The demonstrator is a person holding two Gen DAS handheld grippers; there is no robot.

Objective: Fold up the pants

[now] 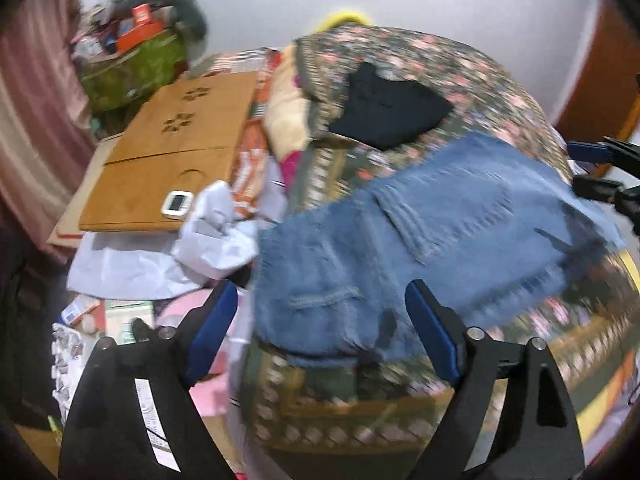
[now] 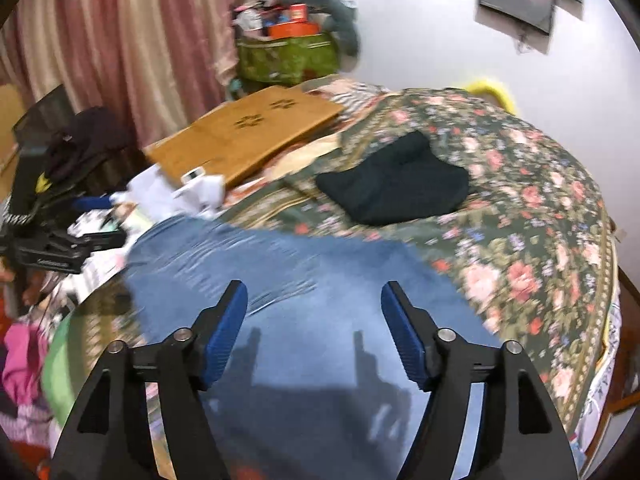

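Blue denim pants lie spread flat across a bed's floral bedspread, folded into a compact slab with a back pocket facing up, apparently set down there so the fold can settle. Above the near edge of the pants the left gripper hovers with its blue-padded fingers wide and nothing between them; the right gripper, over the other end of the pants, is likewise spread and empty, its shadow falling on the denim. Beyond the pants a dark folded garment rests on the bedspread, likely an earlier finished piece. Farther beyond the pants, against the wall, a green bag stands stuffed with an orange box and gray clothing heaped over its top.
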